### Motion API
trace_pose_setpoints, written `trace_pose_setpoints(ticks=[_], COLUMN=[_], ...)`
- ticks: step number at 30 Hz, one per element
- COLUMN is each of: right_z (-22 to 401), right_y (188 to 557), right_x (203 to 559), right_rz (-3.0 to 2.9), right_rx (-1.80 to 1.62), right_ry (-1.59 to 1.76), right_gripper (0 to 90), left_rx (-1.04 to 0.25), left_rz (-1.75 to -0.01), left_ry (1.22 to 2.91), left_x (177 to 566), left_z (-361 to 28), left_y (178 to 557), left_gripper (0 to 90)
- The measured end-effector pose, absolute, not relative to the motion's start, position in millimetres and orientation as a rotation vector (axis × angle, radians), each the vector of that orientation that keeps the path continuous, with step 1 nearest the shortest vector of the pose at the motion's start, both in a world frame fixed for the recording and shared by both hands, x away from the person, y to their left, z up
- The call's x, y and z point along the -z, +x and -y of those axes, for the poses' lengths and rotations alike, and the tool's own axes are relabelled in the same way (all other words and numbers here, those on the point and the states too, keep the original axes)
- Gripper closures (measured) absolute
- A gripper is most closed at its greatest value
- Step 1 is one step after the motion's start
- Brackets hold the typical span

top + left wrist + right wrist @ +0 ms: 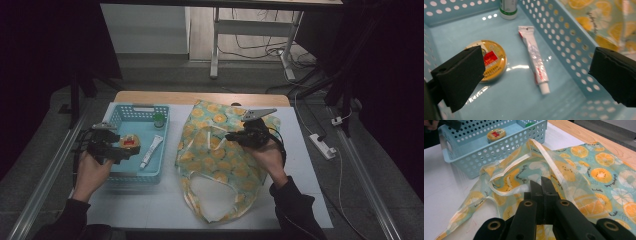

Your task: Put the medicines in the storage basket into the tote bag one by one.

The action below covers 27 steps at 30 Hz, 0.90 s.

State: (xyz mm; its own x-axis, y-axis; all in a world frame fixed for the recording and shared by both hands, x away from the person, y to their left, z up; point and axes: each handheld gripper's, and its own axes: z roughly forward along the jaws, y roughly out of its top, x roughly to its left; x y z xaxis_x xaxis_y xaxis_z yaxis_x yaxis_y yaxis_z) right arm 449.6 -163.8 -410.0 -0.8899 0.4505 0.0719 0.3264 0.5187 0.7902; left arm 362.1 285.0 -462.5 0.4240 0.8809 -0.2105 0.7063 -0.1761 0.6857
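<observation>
On the left of the counter [150, 200], the left claw [536, 75] hangs wide open and empty inside the blue basket [564, 32], where the round tin [492, 58], the tube [534, 57] and the green-capped bottle [508, 8] all lie unpacked, so the packing seems barely begun. To the right, the right claw [541, 185] is closed, seemingly pinching the fruit-print bag [599, 175]; the tin's red label and the bag's script are too small to read.

Dim, dark-edged high view; glare in the basket [524, 67].

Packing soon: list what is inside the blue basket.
The blue basket holds a round yellow tin, a white tube and a green-capped bottle; the tin's left edge is covered.
</observation>
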Motion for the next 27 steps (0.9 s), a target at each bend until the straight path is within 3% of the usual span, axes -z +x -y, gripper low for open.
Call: trace_pose_setpoints(ticks=[27], right_z=[165], right_y=[451], right_x=[410], right_rz=[-2.616], right_rx=[-1.317], right_ry=[0.669], right_gripper=[90.0], left_rx=[-0.297], left_rz=[-1.478], left_ry=[2.113], left_x=[505], left_z=[-287], left_y=[444], left_gripper=[0.0])
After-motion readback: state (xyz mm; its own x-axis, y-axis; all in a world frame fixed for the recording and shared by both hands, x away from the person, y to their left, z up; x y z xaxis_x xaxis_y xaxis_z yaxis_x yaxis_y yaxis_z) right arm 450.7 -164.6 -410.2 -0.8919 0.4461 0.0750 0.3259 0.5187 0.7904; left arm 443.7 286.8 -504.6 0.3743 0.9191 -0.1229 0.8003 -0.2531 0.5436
